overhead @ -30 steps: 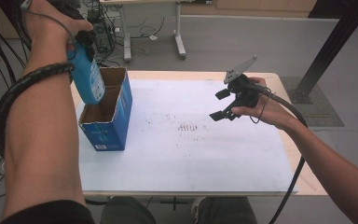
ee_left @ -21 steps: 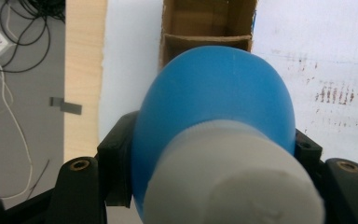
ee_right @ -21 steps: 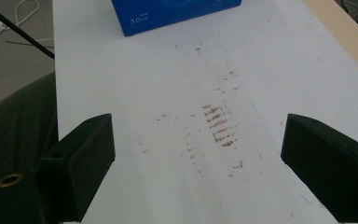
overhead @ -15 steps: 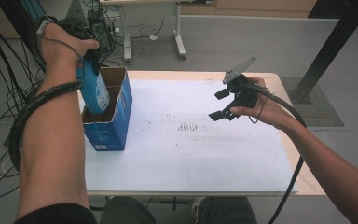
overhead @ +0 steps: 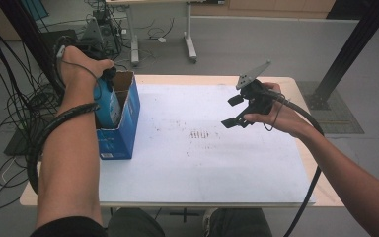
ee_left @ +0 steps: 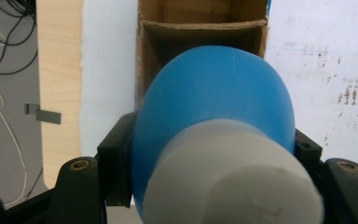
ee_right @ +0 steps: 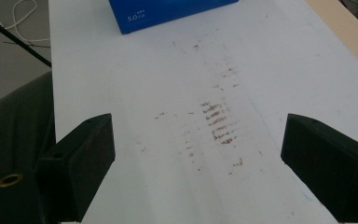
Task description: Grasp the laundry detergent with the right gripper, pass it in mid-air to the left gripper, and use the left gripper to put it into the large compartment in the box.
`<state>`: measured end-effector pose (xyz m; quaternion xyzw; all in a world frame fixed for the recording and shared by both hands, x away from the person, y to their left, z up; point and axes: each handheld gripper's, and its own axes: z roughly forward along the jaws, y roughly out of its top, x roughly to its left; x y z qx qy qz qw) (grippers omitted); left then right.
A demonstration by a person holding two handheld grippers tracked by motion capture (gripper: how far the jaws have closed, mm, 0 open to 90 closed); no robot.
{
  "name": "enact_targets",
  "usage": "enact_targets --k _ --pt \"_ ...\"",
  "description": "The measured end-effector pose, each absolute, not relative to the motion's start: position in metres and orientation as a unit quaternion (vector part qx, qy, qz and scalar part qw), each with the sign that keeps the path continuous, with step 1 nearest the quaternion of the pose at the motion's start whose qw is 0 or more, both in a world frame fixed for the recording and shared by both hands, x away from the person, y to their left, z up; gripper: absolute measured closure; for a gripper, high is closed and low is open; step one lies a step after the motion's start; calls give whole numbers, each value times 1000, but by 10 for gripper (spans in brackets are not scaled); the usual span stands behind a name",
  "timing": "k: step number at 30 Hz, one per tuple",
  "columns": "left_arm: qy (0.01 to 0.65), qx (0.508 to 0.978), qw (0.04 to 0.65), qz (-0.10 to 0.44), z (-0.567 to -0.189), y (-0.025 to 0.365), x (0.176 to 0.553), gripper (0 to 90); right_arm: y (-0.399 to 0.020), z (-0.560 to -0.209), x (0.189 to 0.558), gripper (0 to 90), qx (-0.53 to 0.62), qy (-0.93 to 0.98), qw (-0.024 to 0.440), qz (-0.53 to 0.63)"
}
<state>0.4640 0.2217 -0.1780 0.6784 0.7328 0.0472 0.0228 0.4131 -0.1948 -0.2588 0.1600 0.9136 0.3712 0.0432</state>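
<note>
A blue bottle (overhead: 107, 106) with a white cap (ee_left: 233, 179) hangs neck-up inside the mouth of an open blue cardboard box (overhead: 123, 123) at the table's left side. My left gripper (ee_left: 214, 154) is shut on the bottle, a black jaw on each flank of it. In the left gripper view the bottle's round blue body (ee_left: 214, 98) points down into the box's brown interior (ee_left: 200, 37). My right gripper (overhead: 237, 111) hovers open above the right half of the white sheet (overhead: 202, 163), nothing between its jaws; the box's blue side (ee_right: 168, 14) lies far ahead of it.
The white sheet carries a patch of brown scuff marks (overhead: 197, 134) at its middle. The wooden table edge (overhead: 296, 84) borders the sheet at the right and back. Cables (overhead: 10, 113) hang off the left side, and a desk's legs (overhead: 190, 39) stand on the floor beyond.
My left hand has come down with the blue bottle, whose lower end now sits inside the box opening. The right gripper has stayed where it was.
</note>
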Motion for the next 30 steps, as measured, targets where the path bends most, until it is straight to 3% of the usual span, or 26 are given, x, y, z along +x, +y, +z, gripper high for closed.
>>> enact_targets --k 15,30 --pt "726 686 17 45 -228 220 466 362 -195 -265 416 98 164 915 41 367" --pt "721 691 13 42 -255 220 469 362 -203 -264 419 98 172 914 47 364"
